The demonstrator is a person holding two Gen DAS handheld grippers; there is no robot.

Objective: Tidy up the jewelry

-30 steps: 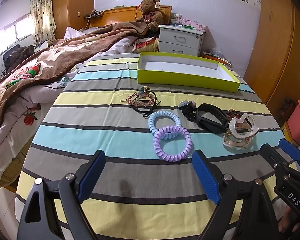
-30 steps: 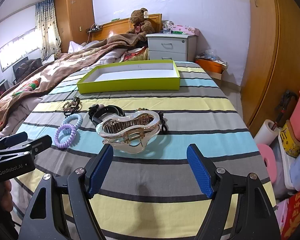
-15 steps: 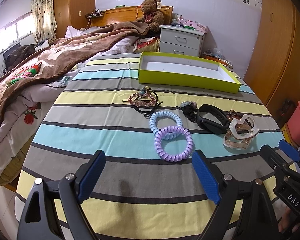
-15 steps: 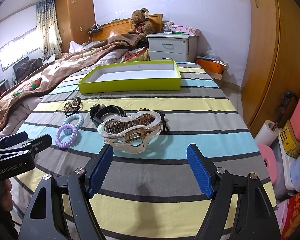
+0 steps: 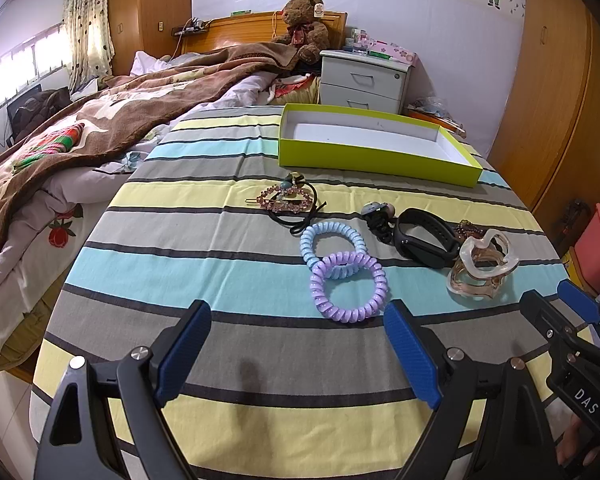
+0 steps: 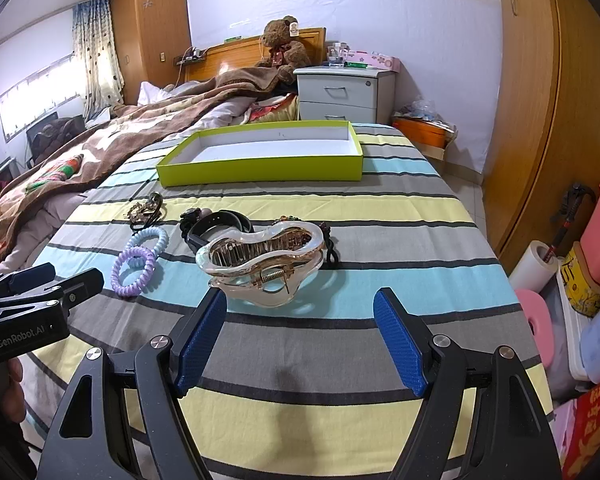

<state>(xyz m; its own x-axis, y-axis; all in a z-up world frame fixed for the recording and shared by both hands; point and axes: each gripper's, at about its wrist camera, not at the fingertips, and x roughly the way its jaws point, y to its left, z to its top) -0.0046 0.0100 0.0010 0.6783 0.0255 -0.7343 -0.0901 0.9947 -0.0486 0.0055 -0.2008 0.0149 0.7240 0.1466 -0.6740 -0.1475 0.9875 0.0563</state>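
On the striped cloth lie a purple coil hair tie [image 5: 349,287] overlapping a blue coil hair tie [image 5: 333,241], a pink beaded hair clip [image 5: 286,199] on a black elastic, a black wristband [image 5: 427,237] and a clear claw clip [image 5: 482,266]. The empty green box [image 5: 374,156] sits at the far side. My left gripper [image 5: 298,344] is open, just short of the purple tie. My right gripper [image 6: 300,330] is open, close in front of the claw clip [image 6: 266,258]. The box [image 6: 260,168], purple tie [image 6: 134,271] and wristband [image 6: 216,226] also show in the right wrist view.
A bed with a brown blanket [image 5: 100,120] lies to the left. A white nightstand [image 5: 366,80] and a teddy bear [image 5: 304,22] stand behind the box. Wooden wardrobes [image 6: 560,120] and floor clutter [image 6: 596,264] are on the right past the table edge.
Both grippers have edged slightly forward; the claw clip sits a little closer to the right gripper. Nothing was grasped.
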